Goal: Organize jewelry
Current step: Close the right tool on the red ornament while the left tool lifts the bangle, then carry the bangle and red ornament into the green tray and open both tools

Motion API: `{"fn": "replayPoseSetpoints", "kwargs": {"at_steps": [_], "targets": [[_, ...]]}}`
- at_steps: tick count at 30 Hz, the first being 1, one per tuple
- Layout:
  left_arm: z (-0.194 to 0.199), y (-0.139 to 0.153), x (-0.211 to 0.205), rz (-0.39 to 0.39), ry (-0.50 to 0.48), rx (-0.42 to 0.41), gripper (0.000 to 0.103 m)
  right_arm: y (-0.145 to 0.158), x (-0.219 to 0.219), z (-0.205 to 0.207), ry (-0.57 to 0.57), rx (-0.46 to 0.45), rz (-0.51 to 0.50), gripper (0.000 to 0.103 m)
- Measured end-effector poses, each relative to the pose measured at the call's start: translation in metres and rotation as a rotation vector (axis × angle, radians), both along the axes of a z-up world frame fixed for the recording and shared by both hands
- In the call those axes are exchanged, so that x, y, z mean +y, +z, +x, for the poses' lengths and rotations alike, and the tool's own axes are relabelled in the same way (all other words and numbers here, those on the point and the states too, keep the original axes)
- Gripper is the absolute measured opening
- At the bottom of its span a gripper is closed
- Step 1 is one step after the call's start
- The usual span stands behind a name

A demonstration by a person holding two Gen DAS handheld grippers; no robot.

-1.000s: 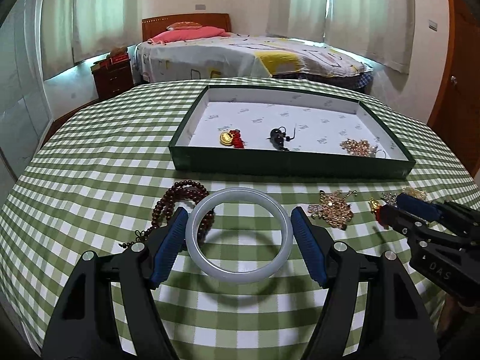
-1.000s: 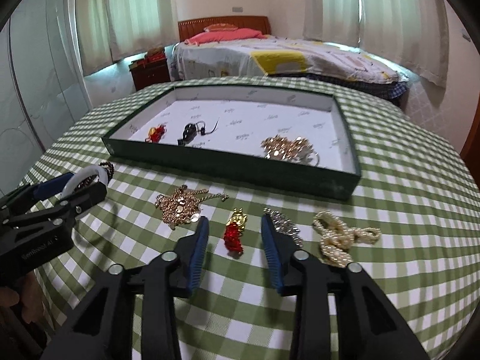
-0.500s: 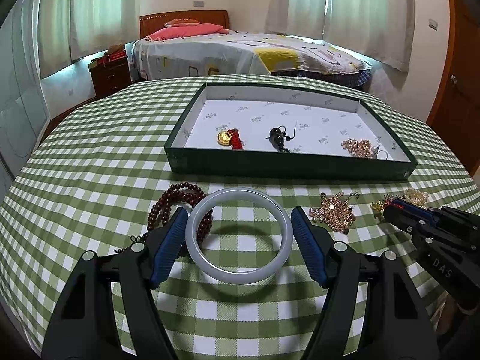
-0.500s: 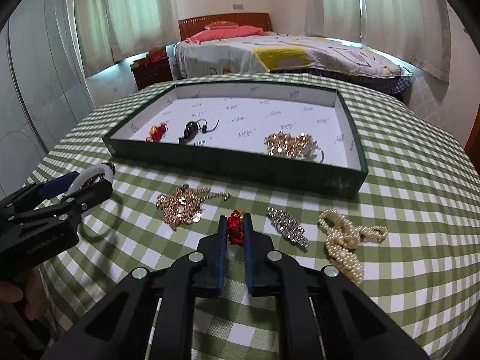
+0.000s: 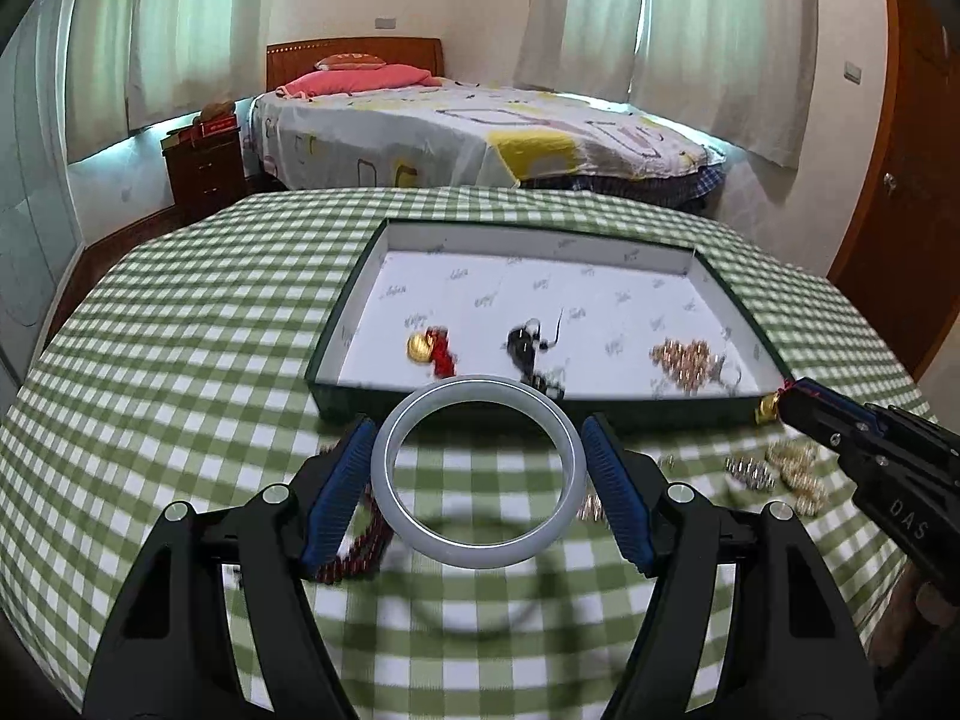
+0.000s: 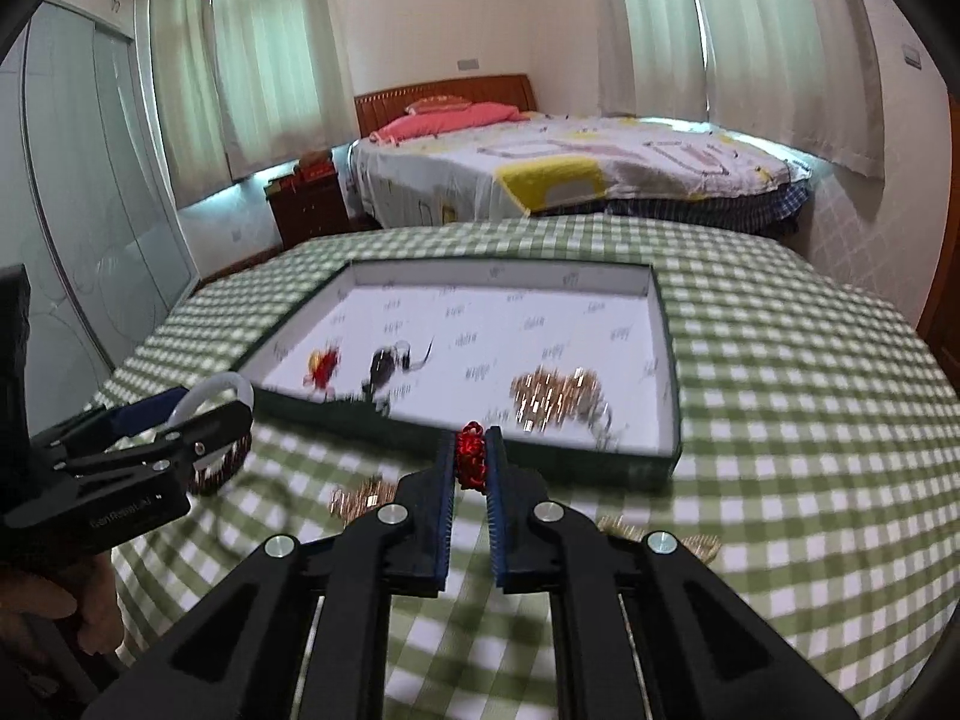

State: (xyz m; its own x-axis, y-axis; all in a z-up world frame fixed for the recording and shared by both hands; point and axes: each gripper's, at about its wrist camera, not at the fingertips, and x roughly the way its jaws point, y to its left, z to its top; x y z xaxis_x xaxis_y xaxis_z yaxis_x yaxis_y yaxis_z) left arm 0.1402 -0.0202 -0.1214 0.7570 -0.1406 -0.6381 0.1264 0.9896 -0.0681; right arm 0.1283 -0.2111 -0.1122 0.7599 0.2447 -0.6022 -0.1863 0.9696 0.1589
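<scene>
My left gripper [image 5: 478, 471] is shut on a pale jade bangle [image 5: 396, 480] and holds it above the checked cloth, just short of the green tray [image 5: 600, 411]. My right gripper [image 6: 470, 456] is shut on a red and gold charm [image 6: 471, 462], lifted near the tray's front wall [image 6: 540, 456]. The right gripper also shows in the left wrist view [image 5: 792, 399]. Inside the tray lie a red and gold charm [image 5: 432, 348], a black piece [image 5: 528, 345] and a gold chain pile [image 5: 684, 360].
A dark red bead bracelet [image 5: 354, 552] lies under the left fingers. A gold piece [image 6: 360, 501], a silver piece [image 5: 747, 471] and a pearl piece [image 5: 798, 474] lie on the cloth. A bed [image 5: 468, 132] stands behind the round table.
Both grippers have risen and moved toward the tray. The right gripper closed on the red and gold charm and lifted it off the cloth. The bangle has been lifted too.
</scene>
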Motion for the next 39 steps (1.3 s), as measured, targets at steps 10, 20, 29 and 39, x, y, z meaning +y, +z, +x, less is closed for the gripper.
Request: {"fn": "replayPoseSetpoints", "kwargs": {"at_steps": [10, 20, 29, 39], "targets": [[0.047, 0.024, -0.001, -0.015, 0.004, -0.061, 0.069, 0.025, -0.010, 0.044, -0.030, -0.080, -0.010, 0.010], [0.107, 0.020, -0.006, 0.022, 0.022, -0.081, 0.069, 0.016, -0.023, 0.097, -0.073, -0.081, -0.034, 0.010], [0.161, -0.021, -0.006, 0.010, 0.033, 0.078, 0.069, -0.025, -0.036, 0.128, -0.100, 0.043, -0.051, 0.010], [0.187, -0.045, -0.005, 0.017, 0.042, 0.220, 0.069, -0.043, -0.046, 0.139, -0.110, 0.138, -0.038, 0.010]]}}
